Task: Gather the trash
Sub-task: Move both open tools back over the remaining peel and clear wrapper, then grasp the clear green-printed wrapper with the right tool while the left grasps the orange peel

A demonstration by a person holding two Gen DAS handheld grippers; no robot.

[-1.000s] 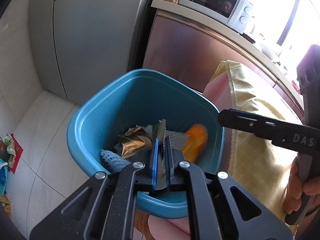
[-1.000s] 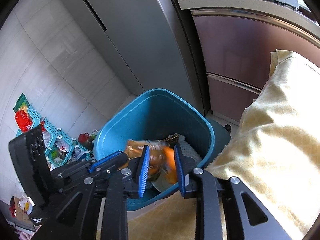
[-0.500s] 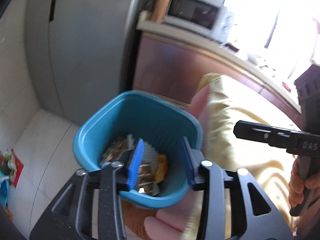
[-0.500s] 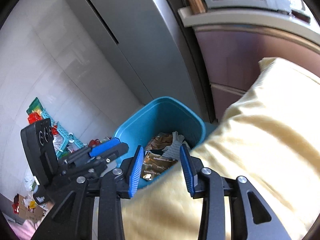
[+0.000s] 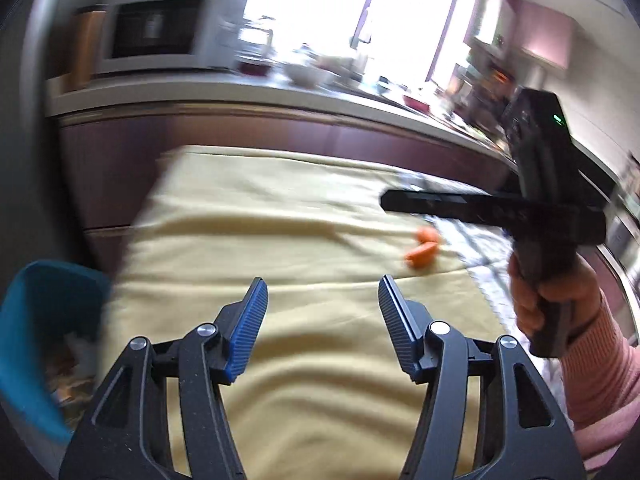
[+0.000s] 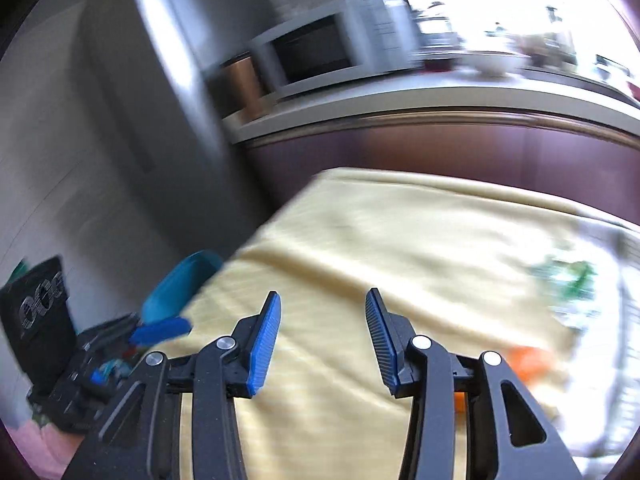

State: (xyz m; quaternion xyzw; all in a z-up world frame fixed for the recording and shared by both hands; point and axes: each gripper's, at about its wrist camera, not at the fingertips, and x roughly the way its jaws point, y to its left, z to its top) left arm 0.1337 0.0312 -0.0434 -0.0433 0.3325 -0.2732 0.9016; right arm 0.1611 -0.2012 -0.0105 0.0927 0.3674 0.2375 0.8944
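Note:
My left gripper is open and empty above the yellow tablecloth. My right gripper is open and empty too, over the same cloth; it also shows in the left wrist view, held in a hand. An orange peel lies on the cloth ahead, and shows in the right wrist view behind the right finger. The blue trash bin with wrappers inside stands at the table's left edge; it shows in the right wrist view too. Both views are blurred.
A blurred green and white item lies on a patterned cloth at the table's right. Behind the table runs a counter with a microwave and dishes. A grey fridge stands at the left.
Both grippers swung up and right, away from the bin and over the table. The left gripper, shut on a wrapper one second ago, opened and dropped it into the bin. Both jaws opened wider.

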